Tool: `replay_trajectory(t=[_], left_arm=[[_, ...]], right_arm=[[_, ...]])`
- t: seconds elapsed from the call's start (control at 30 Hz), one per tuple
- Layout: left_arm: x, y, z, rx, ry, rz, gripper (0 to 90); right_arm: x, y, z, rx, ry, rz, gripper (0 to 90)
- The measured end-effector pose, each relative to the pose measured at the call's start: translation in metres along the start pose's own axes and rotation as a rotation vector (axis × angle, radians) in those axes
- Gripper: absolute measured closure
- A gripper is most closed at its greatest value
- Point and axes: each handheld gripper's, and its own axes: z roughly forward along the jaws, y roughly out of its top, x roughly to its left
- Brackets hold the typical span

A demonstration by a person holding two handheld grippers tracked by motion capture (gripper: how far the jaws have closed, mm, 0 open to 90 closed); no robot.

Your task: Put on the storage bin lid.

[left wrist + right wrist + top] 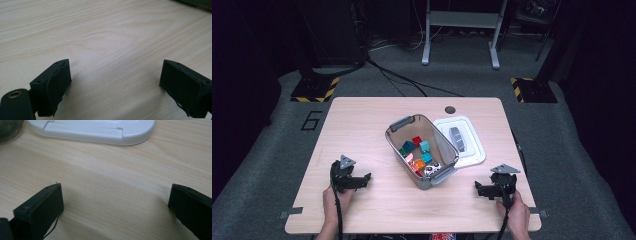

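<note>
A clear plastic bin point(421, 148) with grey handles stands mid-table and holds several coloured blocks point(419, 152). Its white lid point(460, 140) lies flat just right of it; the lid's near edge point(100, 131) shows in the right gripper view. My left gripper point(362, 180) rests on the wood at the front left, jaws wide apart with bare table between them point(115, 82). My right gripper point(482, 189) rests at the front right, also open and empty point(115, 205), pointing toward the lid.
The light wooden table point(362, 125) has a round cable hole point(450, 109) near its back edge. Grey carpet surrounds it, with a metal frame point(460, 30) and hazard-striped stand bases point(314, 90) beyond.
</note>
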Motion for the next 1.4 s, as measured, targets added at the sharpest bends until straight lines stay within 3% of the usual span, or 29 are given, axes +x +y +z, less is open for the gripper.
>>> replay_trajectory(t=[0.2,0.33,0.73,0.83,1.07,1.2,1.4], left_arm=[[-0.001,0.001,0.001,-0.003,-0.002,-0.001,10.0],[-0.001,0.001,0.001,0.005,-0.003,-0.001,10.0],[-0.001,0.002,0.002,-0.003,-0.003,-0.003,10.1],[-0.001,0.002,0.003,-0.009,-0.008,0.004,10.2],[-0.001,0.003,0.003,-0.003,-0.009,0.004,10.3],[-0.001,0.002,0.003,-0.004,-0.01,0.005,10.4],[-0.001,0.003,0.003,-0.001,-0.012,0.007,10.5]], right_arm=[[0.007,-0.003,-0.003,-0.002,-0.065,0.06,0.0],[0.004,-0.005,-0.004,-0.005,-0.019,0.009,0.0],[0.001,0.003,-0.004,0.028,-0.03,0.029,0.0],[0.001,0.013,-0.008,0.016,-0.023,0.044,0.0],[0.008,0.048,-0.005,0.012,-0.007,0.019,0.0],[0.014,0.07,0.0,-0.006,0.012,0.003,0.0],[0.021,0.098,0.017,-0.009,0.004,-0.017,1.6]])
